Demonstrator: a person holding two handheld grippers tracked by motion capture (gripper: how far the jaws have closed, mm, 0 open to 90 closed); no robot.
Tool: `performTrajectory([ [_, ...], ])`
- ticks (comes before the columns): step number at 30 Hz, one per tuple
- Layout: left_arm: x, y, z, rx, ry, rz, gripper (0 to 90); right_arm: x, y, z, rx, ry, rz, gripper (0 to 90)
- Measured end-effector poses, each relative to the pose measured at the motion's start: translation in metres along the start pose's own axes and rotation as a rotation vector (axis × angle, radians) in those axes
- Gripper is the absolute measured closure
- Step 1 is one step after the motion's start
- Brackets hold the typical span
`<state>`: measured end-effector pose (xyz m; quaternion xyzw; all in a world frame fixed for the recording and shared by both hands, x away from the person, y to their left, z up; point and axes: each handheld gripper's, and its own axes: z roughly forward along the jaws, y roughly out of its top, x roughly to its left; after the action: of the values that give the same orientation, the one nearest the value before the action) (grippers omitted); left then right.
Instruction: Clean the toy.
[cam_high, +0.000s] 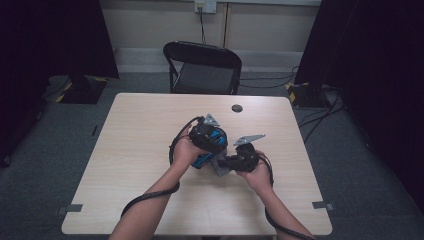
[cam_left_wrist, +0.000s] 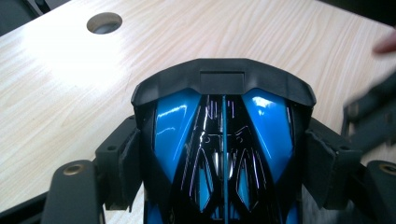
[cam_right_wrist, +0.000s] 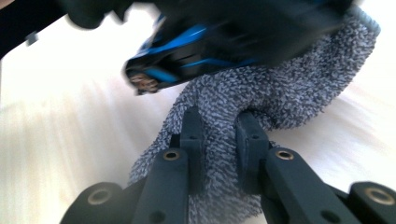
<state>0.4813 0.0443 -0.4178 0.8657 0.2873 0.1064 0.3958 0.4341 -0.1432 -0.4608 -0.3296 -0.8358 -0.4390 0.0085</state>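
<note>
The left gripper (cam_left_wrist: 223, 177) clamps the blue toy car (cam_left_wrist: 223, 154) by its sides, long axis running away along the jaws. The right gripper (cam_right_wrist: 220, 140) pinches a grey cloth (cam_right_wrist: 289, 88) just under the car — near the tabletop's (cam_high: 150, 130) middle.

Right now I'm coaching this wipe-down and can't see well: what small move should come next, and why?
Probably sweep the grey cloth along the blue and black toy car. The left tongs clamp the car's sides above the table, and the right tongs pinch a cloth fold right beneath the car.
</note>
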Motion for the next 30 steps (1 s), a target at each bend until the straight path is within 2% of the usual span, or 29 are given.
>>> performTrajectory([
  [7,0.004,0.002,-0.002,-0.018,0.014,-0.025,25.4,0.019,0.000,0.019,0.054,0.049,-0.066,76.0],
  [11,0.008,0.001,-0.005,-0.035,0.023,-0.049,25.4,0.024,-0.002,0.026,0.077,0.078,-0.083,76.0],
  [14,0.014,0.002,-0.010,-0.042,0.039,-0.054,25.4,0.027,-0.004,0.029,0.122,0.088,-0.103,75.9],
  [17,0.018,0.004,-0.018,-0.052,0.040,-0.068,25.4,0.025,-0.005,0.028,0.144,0.082,-0.115,75.9],
  [19,0.019,0.005,-0.022,-0.055,0.047,-0.063,25.4,0.021,-0.003,0.022,0.145,0.065,-0.113,75.9],
  [23,0.021,0.005,-0.029,-0.054,0.047,-0.057,25.4,0.010,-0.002,0.010,0.143,0.024,-0.092,75.9],
  [30,0.018,-0.006,-0.034,-0.037,0.031,-0.041,25.4,-0.011,0.000,-0.011,0.133,-0.055,-0.054,75.8],
])
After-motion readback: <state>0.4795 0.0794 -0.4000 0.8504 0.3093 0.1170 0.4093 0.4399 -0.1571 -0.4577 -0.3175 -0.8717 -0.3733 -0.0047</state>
